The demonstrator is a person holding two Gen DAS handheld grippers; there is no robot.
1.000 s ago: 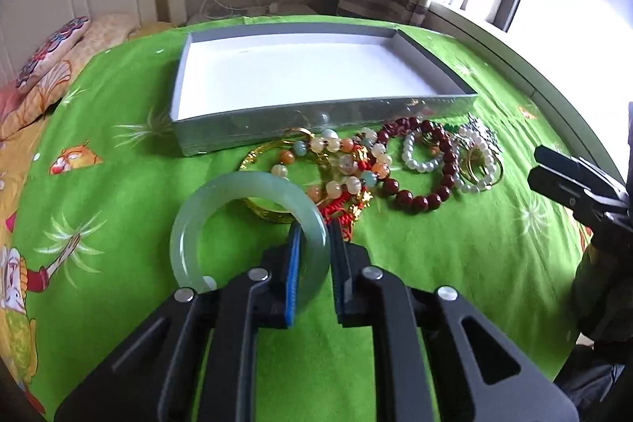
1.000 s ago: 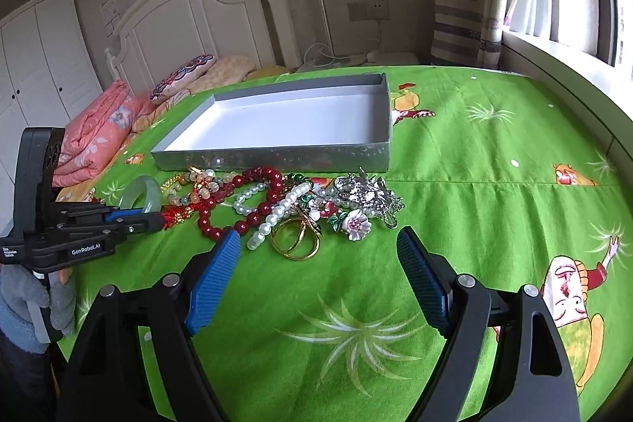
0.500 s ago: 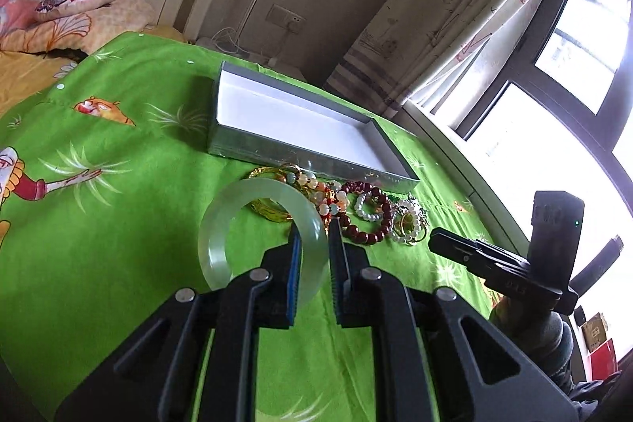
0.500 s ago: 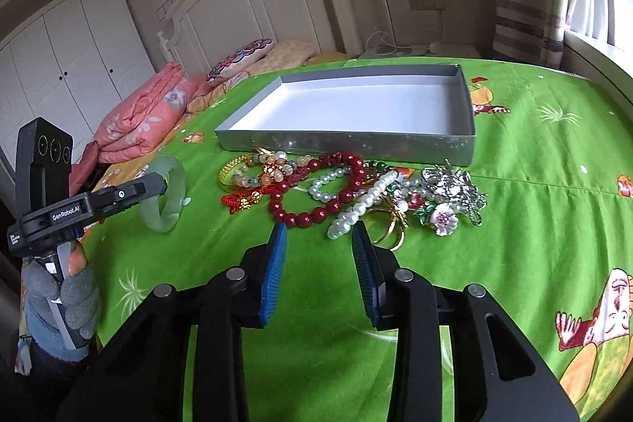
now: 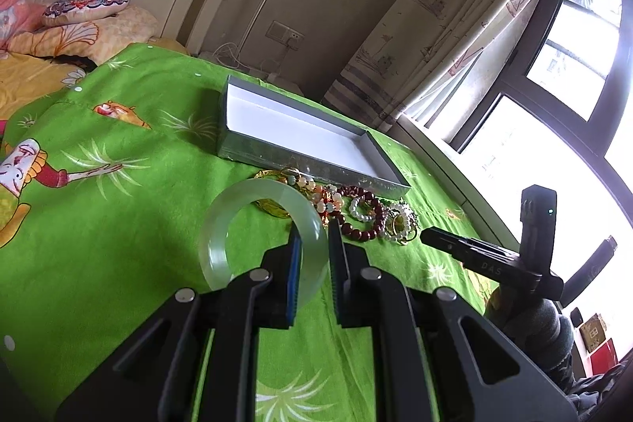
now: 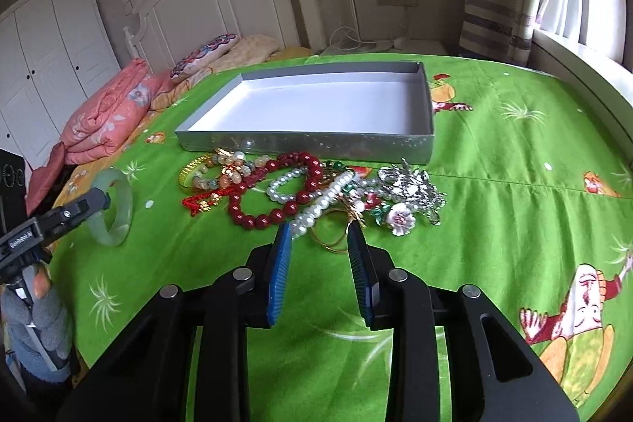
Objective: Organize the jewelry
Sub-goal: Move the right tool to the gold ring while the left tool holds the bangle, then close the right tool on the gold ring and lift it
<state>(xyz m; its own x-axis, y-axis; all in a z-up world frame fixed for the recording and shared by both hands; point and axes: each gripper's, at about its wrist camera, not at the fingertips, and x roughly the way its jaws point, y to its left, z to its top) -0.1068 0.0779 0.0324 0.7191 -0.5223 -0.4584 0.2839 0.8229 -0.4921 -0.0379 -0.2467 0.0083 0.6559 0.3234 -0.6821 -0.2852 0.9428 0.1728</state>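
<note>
My left gripper [image 5: 312, 236] is shut on a pale green jade bangle [image 5: 245, 200] and holds it above the green bedspread; the bangle also shows in the right wrist view [image 6: 118, 200]. A pile of jewelry lies before a silver box [image 6: 308, 145] with a white inside: red bead bracelet [image 6: 292, 192], pearl strands [image 6: 324, 200], gold bangle [image 6: 190, 173], silver brooch [image 6: 411, 184], thin gold rings [image 6: 336, 228]. My right gripper [image 6: 320, 236] is partly open and empty, just in front of the pile, above the gold rings.
The green cartoon bedspread [image 6: 514, 184] covers the bed. Pillows and a pink quilt [image 6: 107, 113] lie at the far left by the white headboard. A window sill and curtain [image 5: 435, 66] run along the right side.
My left gripper has lifted the jade bangle off the bedspread and tilted back. My right gripper has closed from wide open to a narrow gap and moved toward the pile.
</note>
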